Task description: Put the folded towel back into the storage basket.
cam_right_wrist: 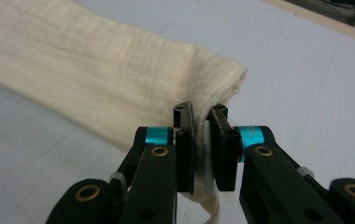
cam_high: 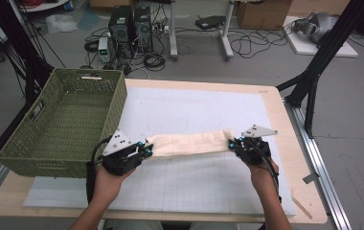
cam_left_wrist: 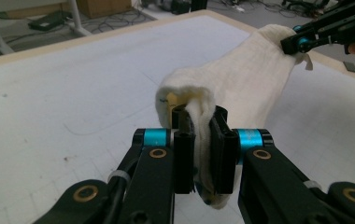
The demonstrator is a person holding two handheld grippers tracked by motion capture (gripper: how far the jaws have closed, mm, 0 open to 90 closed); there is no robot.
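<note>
Left hand-held gripper (cam_left_wrist: pixel 199 154): pinched on one end of the cream cloth (cam_high: pixel 189 143).
Right hand-held gripper (cam_right_wrist: pixel 207 151): pinched on the other end.
Cloth: stretched between them, just above the counter (cam_high: pixel 194 108).
Basket (cam_high: pixel 65 120): left of the cloth.
Risk: a shallow pinch could be pulled loose by tension.

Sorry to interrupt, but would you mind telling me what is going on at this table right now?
A person is holding a folded cream cloth stretched between two handheld grippers over the white mat. The left gripper is clamped on one end and the right gripper on the other, each pinching the fabric between its jaws. A green woven basket sits at the table's left, beside the cloth, with nothing visible inside it.
</note>
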